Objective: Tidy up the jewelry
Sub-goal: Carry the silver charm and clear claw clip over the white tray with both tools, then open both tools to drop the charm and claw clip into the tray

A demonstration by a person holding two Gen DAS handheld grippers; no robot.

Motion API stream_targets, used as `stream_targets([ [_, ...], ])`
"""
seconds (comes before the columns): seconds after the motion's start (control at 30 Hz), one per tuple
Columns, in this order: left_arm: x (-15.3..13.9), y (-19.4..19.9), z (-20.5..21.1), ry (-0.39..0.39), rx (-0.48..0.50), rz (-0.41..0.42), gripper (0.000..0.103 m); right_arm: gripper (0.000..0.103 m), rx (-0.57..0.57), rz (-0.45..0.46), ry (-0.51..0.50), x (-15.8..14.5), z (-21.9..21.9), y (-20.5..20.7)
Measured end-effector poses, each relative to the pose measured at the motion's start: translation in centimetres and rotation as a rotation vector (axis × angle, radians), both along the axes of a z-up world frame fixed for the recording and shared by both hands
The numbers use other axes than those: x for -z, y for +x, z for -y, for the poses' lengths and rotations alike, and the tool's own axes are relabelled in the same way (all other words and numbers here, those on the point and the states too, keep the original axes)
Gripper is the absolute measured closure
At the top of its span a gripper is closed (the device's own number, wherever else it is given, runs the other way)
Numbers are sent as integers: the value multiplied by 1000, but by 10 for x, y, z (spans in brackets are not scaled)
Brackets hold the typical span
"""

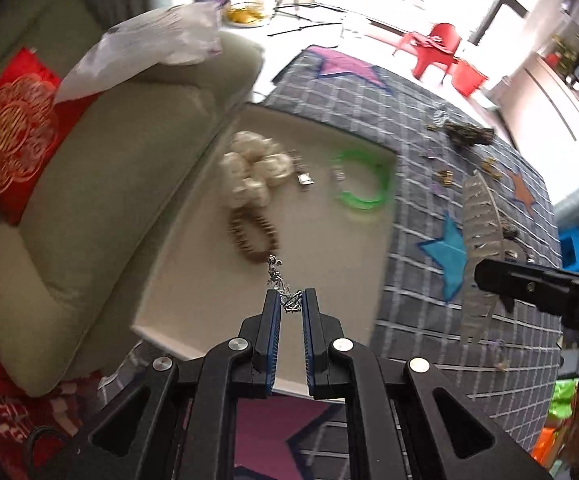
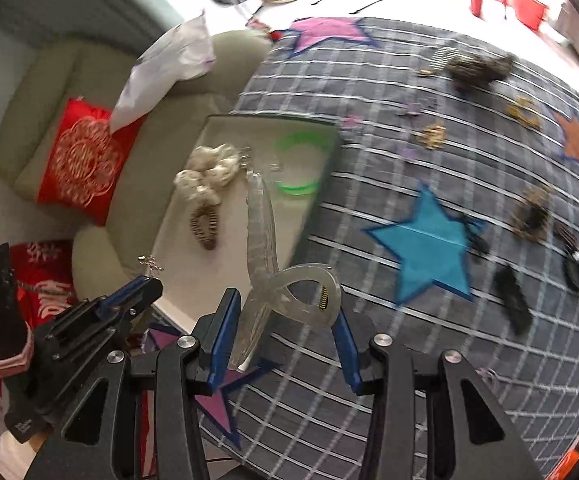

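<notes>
A lived-in home, likely a bedroom or living room: a bed under a grey checked quilt [image 2: 429,360] with sewn stars, a pale green sofa [image 1: 137,168], a red embroidered cushion [image 2: 83,160], and red plastic chairs [image 1: 441,46] near a bright window.

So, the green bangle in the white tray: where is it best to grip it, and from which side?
Probably from above, gripping across the rim of the green bangle. It seems to lie flat in the white tray, an open ring. Put one finger inside the hole, one outside, on the arc facing the tray's open middle, away from the tray wall and the small metal clips.
</notes>
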State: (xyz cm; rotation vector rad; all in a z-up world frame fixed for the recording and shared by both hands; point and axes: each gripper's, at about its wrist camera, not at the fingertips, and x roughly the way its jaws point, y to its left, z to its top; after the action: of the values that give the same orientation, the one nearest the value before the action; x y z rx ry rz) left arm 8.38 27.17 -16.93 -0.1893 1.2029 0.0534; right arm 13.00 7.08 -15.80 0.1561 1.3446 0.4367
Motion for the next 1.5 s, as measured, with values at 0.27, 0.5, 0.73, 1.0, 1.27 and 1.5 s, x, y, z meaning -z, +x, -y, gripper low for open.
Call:
stream_targets([
  [0.27,32,5,-27,24,-48,-38,91,55,-78,-40,-12,22,-51,22],
  [0.5,64,20,-41,26,-74,-74,91,55,-130,-82,-57,52,-83,45],
  [0.73,81,28,-43,37,-84,-90,91,55,-139,-134,-128,85,-93,64],
  [1.0,95,28,-40,65,-78,-99,91,55,-125,-158,-163,107,-91,74],
  [1.27,100,31,-33,104,-64,-113,91,50,-130,-146,-199,114,-98,83],
  [1.5,100,32,-33,133,-78,-127,91,43,-107,-156,-171,113,-90,90],
])
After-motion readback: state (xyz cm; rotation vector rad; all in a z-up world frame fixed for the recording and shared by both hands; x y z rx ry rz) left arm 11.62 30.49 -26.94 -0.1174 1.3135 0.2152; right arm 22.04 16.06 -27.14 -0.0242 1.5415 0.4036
